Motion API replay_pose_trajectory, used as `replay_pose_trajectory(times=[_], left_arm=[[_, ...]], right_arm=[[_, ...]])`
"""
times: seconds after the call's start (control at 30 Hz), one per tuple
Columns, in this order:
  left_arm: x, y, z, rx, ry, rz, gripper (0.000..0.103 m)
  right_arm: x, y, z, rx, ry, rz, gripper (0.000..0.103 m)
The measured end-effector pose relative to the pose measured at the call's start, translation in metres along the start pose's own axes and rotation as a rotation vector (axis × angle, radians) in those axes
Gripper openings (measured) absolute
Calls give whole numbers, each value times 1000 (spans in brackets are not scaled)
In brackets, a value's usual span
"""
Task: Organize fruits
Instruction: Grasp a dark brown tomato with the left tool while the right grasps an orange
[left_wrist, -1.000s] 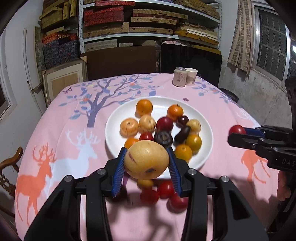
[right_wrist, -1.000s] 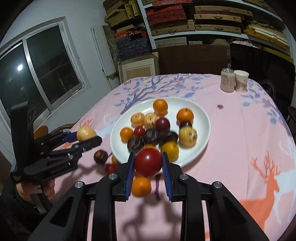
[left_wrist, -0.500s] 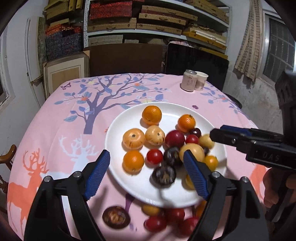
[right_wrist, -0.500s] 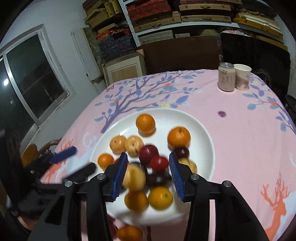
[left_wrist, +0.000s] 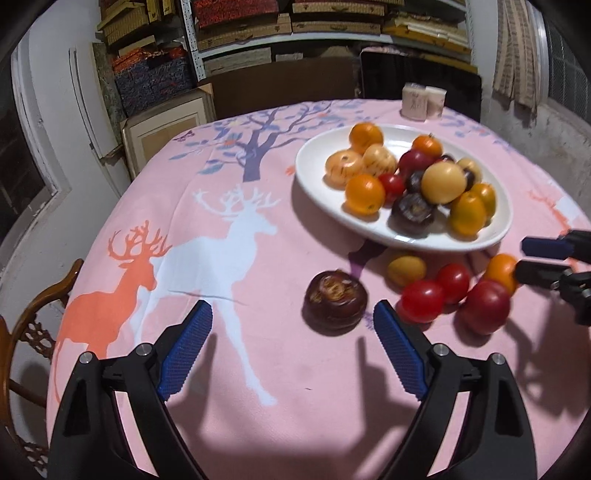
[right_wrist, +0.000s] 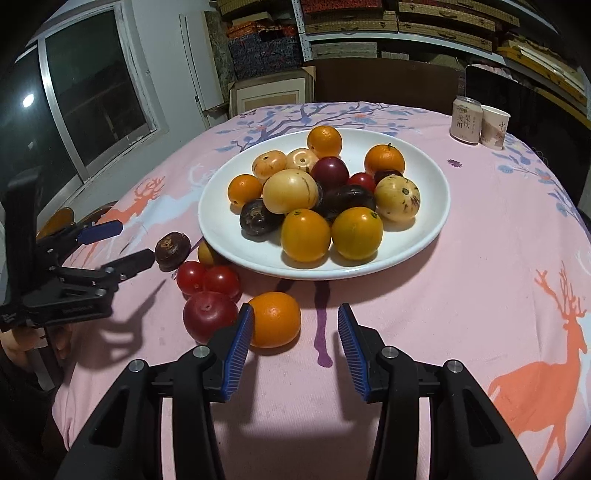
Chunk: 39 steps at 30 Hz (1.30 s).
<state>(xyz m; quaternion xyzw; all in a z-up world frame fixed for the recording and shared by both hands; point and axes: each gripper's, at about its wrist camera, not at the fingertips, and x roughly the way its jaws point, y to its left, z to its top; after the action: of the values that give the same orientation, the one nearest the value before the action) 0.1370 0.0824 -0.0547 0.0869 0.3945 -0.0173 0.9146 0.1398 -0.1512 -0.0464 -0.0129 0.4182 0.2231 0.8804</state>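
Your plate (right_wrist: 424, 236) holds most fruit; six pieces lie loose on the cloth (right_wrist: 480, 295) before it. Both grippers, left (left_wrist: 291, 347) and right (right_wrist: 291, 332), gape empty. You're between pickups, I judge: close the right on the orange (right_wrist: 275, 319) touching its left finger.

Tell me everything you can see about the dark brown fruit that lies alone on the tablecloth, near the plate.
The dark brown fruit is round and slightly flattened, with glossy purple-brown skin and a dry, tan, crusty patch on top. It sits on the pink tablecloth, outside the white plate, apart from the red fruits. It lies just ahead of the open left hand-held gripper, nearer its right finger; nothing grips it.
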Motion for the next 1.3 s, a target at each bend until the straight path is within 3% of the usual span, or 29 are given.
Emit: replay_pose_trajectory(times=[0.07,0.4,0.5,0.53,0.63,0.67,0.93,1.3], left_arm=[[3,2,-2,-2,15,-11,87],[33,-5,11,32,77,7,87],[36,-4,14,20,80,-5,87],[36,-3,13,15,78,-17,82],[33,-7,13,33,63,-49,47],[32,-11,13,47,56,-52,41],[24,-1,11,-18,27,-95,41],[4,-7,9,3,-43,-83,41]], right_arm=[[-1,3,-2,-2,14,43,47],[28,13,0,-28,74,13,48],[28,11,-1,-22,56,25,41],[27,10,-2,-18,50,29,41],[26,9,-4,-8,39,35,41],[25,8,-4,-4,35,37,41],[12,0,-8,38,-10,63,41],[-4,-5,-9,59,-51,48,41]])
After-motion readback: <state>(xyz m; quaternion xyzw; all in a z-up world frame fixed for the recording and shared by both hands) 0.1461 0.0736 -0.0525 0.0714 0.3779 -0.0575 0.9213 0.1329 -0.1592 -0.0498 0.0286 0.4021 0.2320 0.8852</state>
